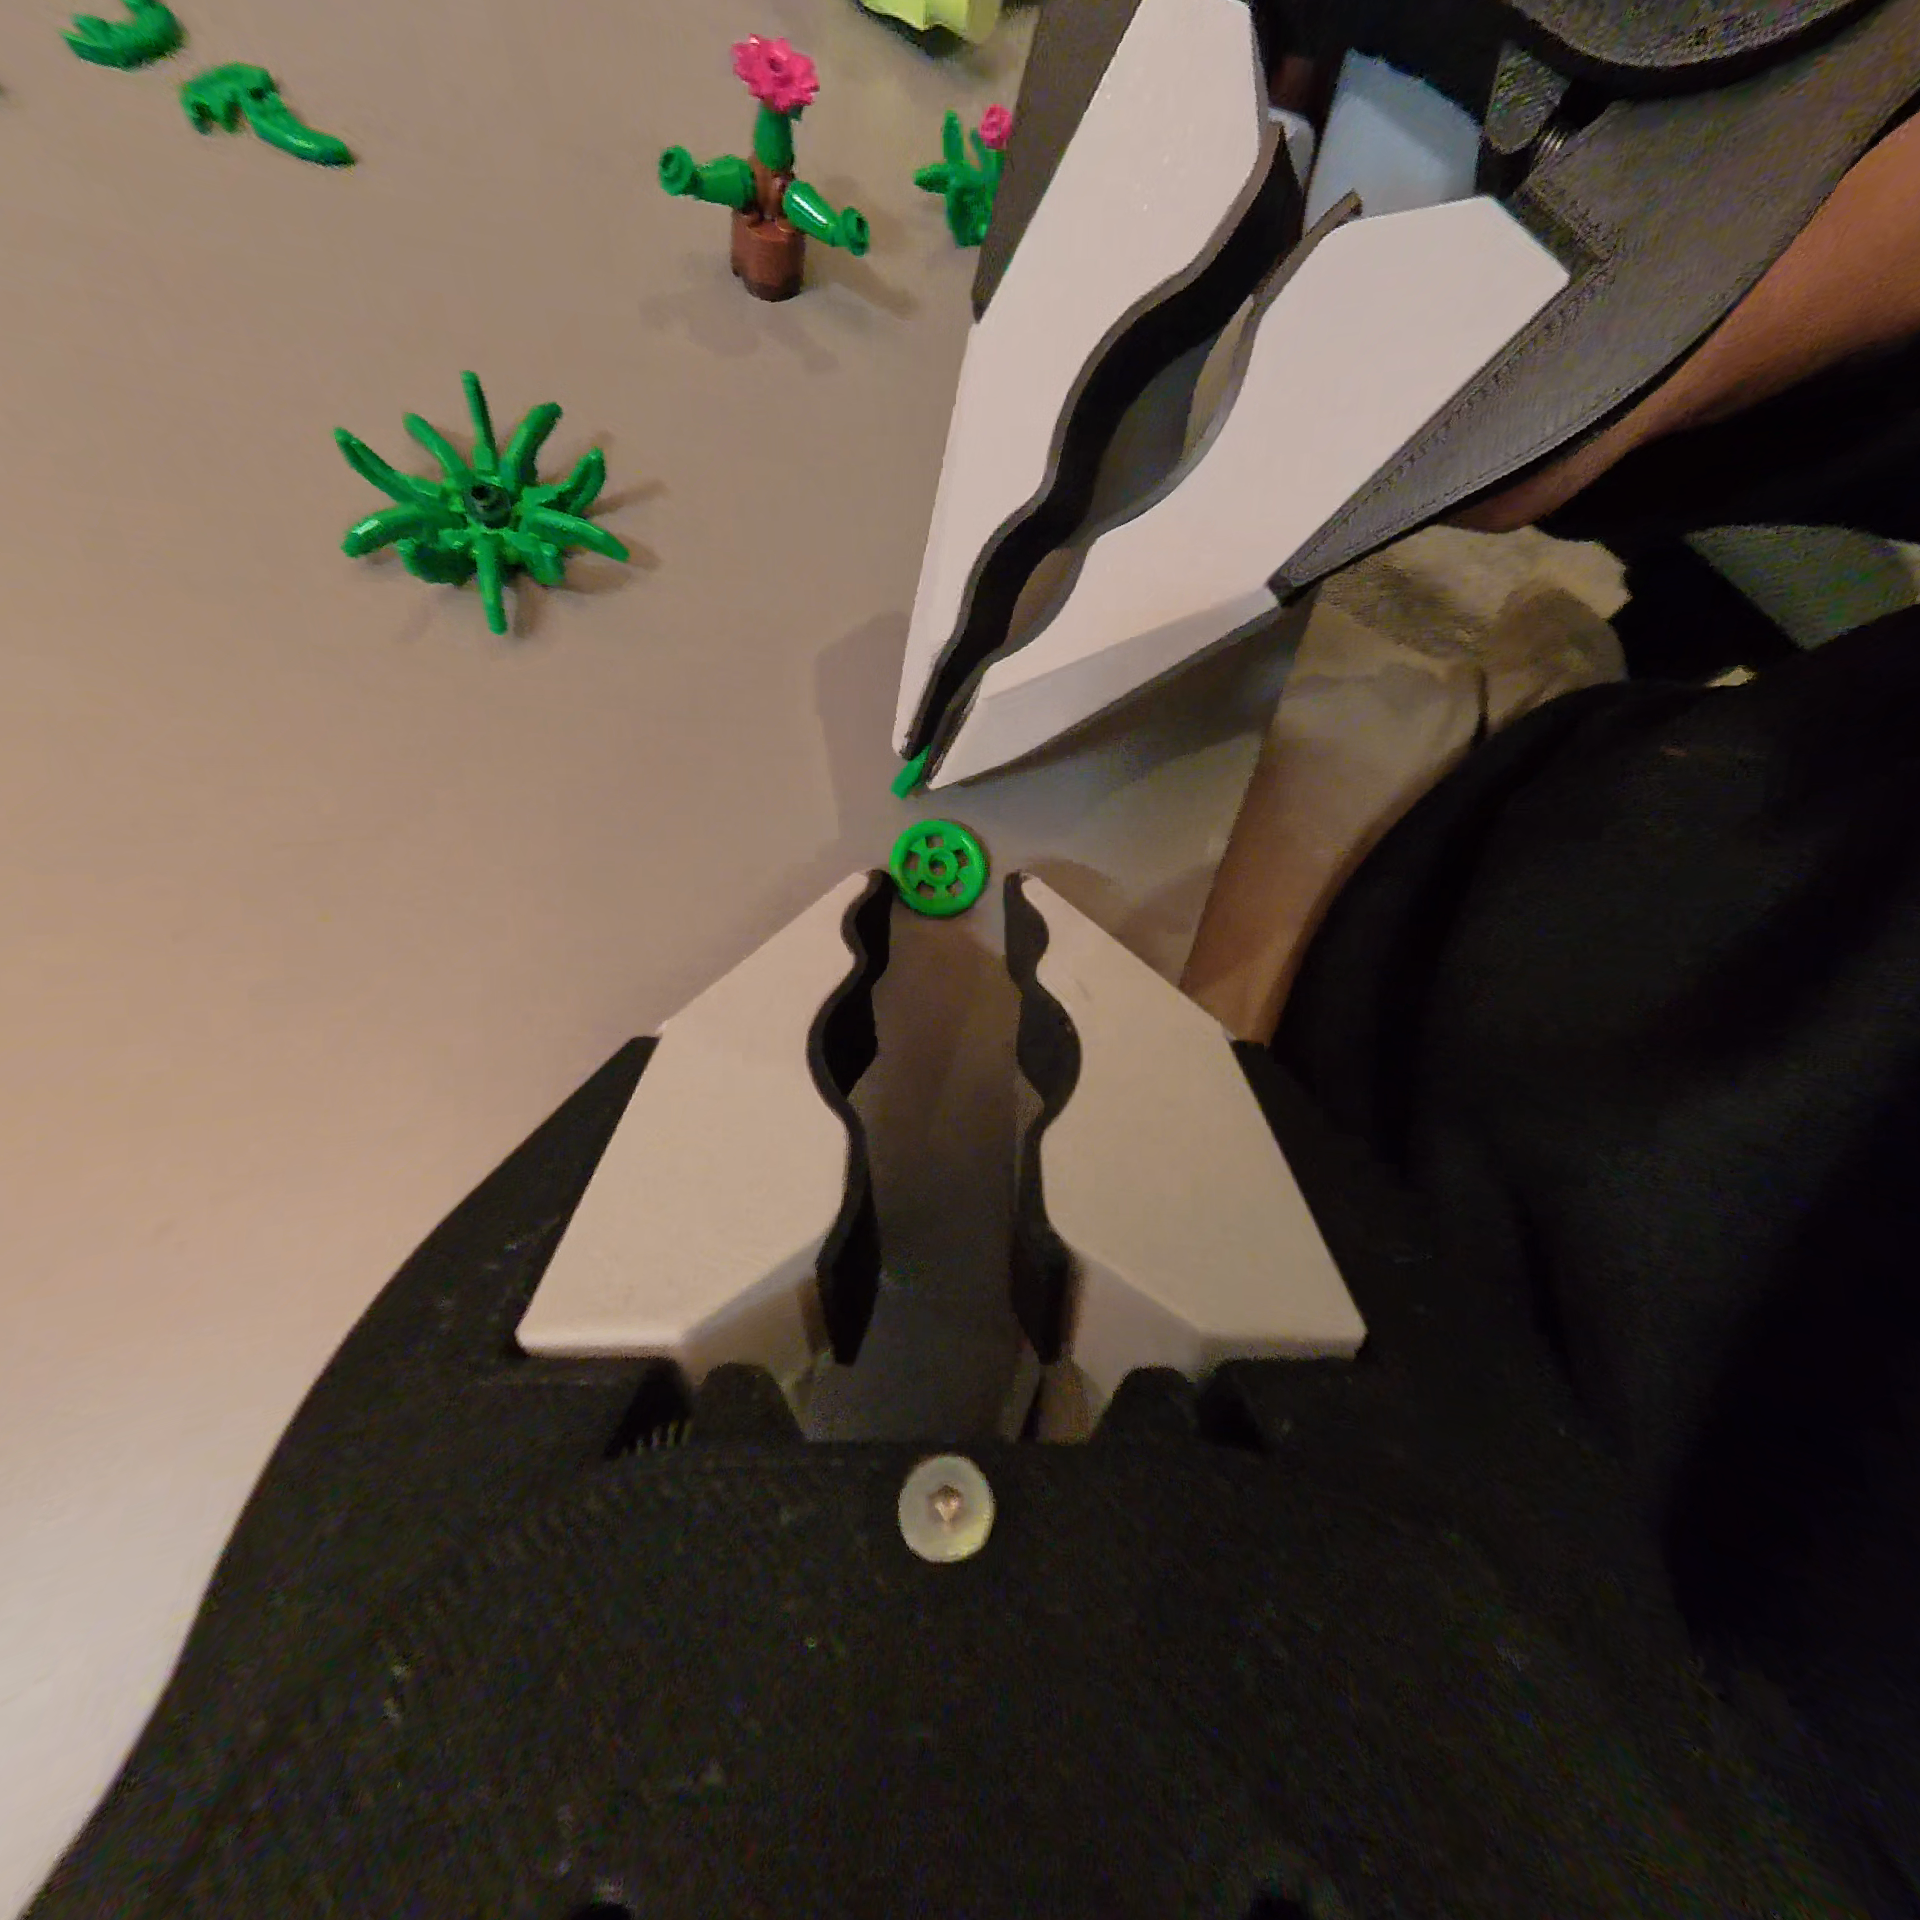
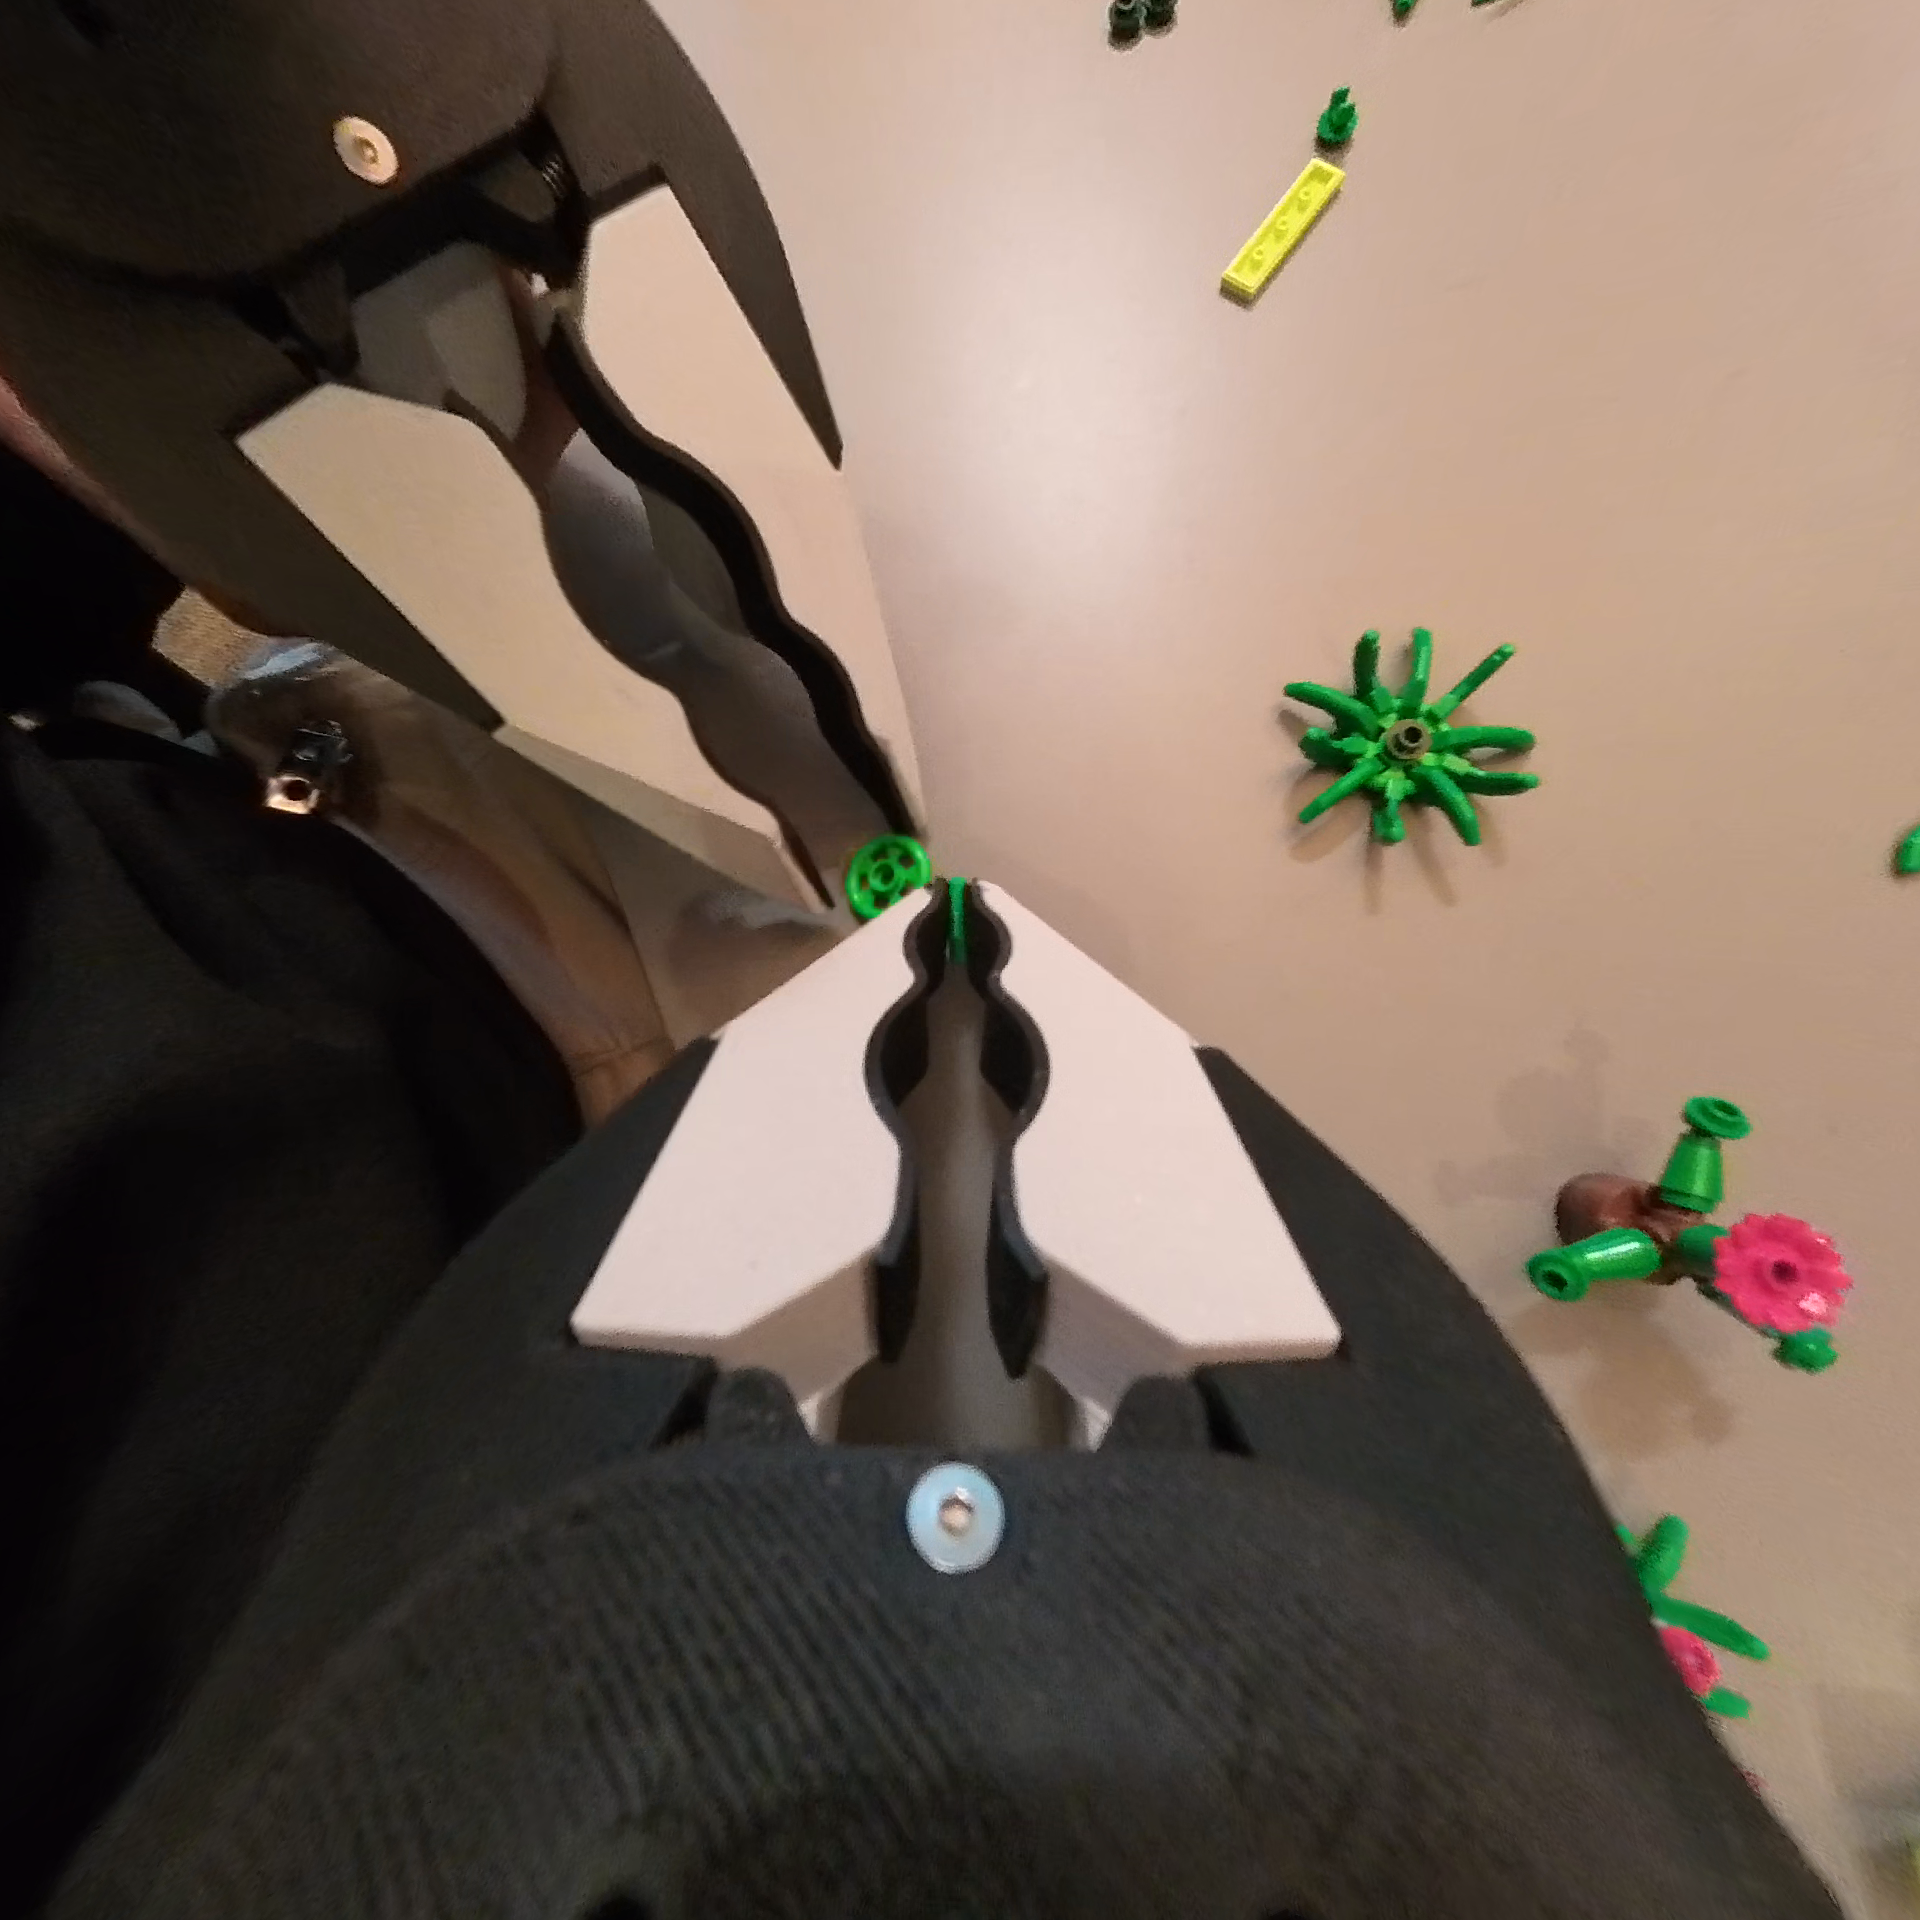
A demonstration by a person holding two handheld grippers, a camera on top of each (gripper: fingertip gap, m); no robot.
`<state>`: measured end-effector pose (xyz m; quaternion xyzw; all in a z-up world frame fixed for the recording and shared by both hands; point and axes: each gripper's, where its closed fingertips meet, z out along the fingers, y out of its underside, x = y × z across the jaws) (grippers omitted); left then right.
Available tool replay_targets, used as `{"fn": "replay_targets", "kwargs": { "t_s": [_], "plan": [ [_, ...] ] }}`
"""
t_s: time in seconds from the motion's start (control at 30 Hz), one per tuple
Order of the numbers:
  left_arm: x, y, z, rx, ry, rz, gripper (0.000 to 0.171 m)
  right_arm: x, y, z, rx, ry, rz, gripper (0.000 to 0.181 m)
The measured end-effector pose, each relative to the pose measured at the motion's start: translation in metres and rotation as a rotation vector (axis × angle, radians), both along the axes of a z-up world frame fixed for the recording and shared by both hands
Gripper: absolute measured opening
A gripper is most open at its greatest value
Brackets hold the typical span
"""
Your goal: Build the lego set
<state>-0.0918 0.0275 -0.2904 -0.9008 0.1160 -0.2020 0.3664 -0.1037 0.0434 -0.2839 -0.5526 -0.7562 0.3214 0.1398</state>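
The left gripper [image 1: 943,881] reaches forward from 6 o'clock in its own view, level over the table edge, its jaws standing apart. A small green wheel-shaped round piece [image 1: 937,869] sits at its fingertips, touching the left tip, with a gap on the other side; whether it is actually gripped cannot be told. The right gripper [image 1: 920,764] comes down from 1 o'clock, tips nearly meeting the left one's, and a bare forearm [image 1: 1704,343] shows behind it. Its jaws are pressed together on a thin green leaf piece [image 2: 956,914], whose end pokes out just above the round piece without clearly touching it.

The round piece is bright green, with a ring of holes around a central hub.

The beige tabletop [image 1: 312,831] carries other parts. At 10 o'clock in the left wrist view lies a spiky green plant assembly [image 1: 480,504]; at 11 o'clock stands a brown stem with green cones and a pink flower [image 1: 771,171], with a second small flowered sprig [image 1: 966,177] beside it. Loose green leaves [image 1: 260,109] lie at the far left. In the right wrist view a yellow flat plate [image 2: 1283,231] lies at 1 o'clock. Dark clothing [image 1: 1610,1143] fills the right side.
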Motion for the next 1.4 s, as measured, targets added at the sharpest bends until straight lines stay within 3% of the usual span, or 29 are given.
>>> {"fn": "replay_targets", "kwargs": {
  "t_s": [0.37, 0.53, 0.73, 1.13, 1.4],
  "plan": [
    [0.018, -0.012, 0.001, -0.017, -0.027, -0.113, 0.016, 0.013, -0.008, -0.002, -0.023, -0.015, 0.020, 0.001],
    [0.014, -0.005, 0.011, 0.062, -0.012, -0.087, 0.014, 0.016, -0.005, -0.001, -0.023, -0.010, 0.008, 0.001],
    [0.002, 0.004, 0.006, 0.083, 0.057, -0.019, 0.036, 0.016, -0.005, -0.001, -0.002, -0.003, 0.026, 0.001],
    [0.006, 0.004, -0.004, 0.040, 0.118, -0.026, 0.017, 0.013, -0.009, -0.003, 0.037, -0.023, 0.093, 0.001],
    [0.006, 0.004, -0.004, 0.037, 0.105, -0.023, 0.017, 0.016, -0.007, -0.002, 0.059, -0.042, 0.097, 0.001]
  ]
}}
